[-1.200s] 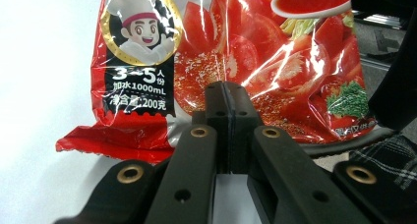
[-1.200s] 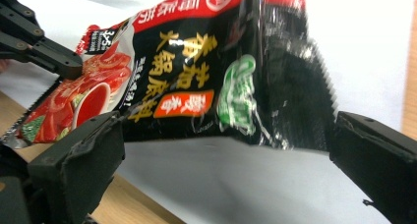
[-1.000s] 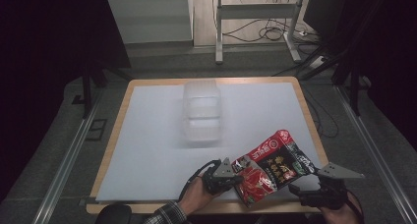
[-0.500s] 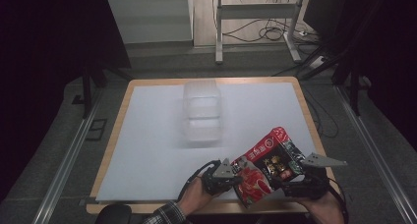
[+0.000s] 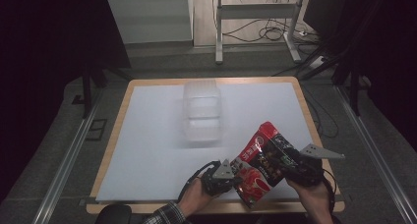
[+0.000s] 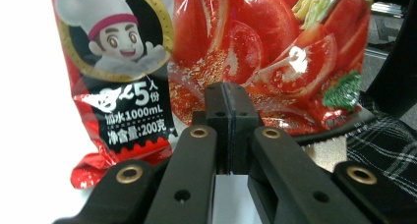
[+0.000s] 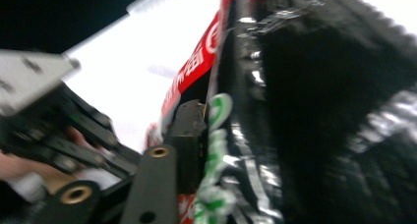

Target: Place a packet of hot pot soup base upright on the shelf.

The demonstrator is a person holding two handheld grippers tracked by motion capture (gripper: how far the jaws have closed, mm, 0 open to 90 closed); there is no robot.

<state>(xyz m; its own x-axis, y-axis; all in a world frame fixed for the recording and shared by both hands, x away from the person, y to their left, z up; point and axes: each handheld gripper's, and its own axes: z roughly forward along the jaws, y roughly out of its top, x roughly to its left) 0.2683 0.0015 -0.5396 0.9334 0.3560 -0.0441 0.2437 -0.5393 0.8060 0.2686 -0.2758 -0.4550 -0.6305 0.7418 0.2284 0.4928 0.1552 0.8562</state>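
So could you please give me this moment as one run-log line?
left gripper: shut on sauce packet | right gripper: just closing on packet | clear box: untouched

Dark room; grey floor (image 5: 59, 150) around white-topped table (image 5: 147, 135); metal desk frame (image 5: 255, 22) and cables (image 5: 275, 35) far beyond tongs.

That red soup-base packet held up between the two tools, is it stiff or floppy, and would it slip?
The soup-base packet is probably floppy: its foil looks creased and bent. It seems light, hanging off the table from the left hand-held gripper and right hand-held gripper. Its glossy film may be slippery.
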